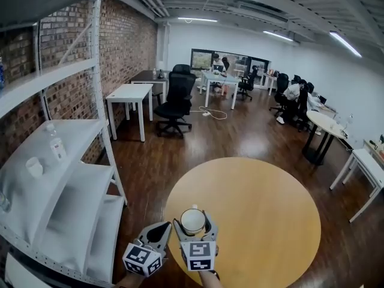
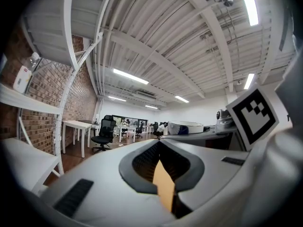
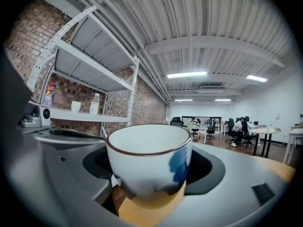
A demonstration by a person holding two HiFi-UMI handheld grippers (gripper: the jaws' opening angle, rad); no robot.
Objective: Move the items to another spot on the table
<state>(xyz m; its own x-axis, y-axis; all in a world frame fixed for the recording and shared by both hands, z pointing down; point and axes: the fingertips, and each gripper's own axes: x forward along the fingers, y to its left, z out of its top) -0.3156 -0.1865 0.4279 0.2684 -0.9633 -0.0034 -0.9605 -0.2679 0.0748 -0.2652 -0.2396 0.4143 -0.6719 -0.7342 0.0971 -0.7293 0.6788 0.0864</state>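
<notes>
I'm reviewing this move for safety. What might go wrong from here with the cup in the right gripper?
1. The right gripper holds the cup by its rounded, glossy sides, so it may slip or tip.
2. The cup is near the round table's left edge. Set down there, it might fall off.
3. The left gripper, shut and empty, sits close beside the right one. The two might knock together.

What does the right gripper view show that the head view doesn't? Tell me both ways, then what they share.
Only the right gripper view: the blue patch on the cup's side and its brown rim, with the jaws closed on it. Only the head view: the whole round table and the left gripper beside the right gripper. Both: the cup, the white shelving and the brick wall.
</notes>
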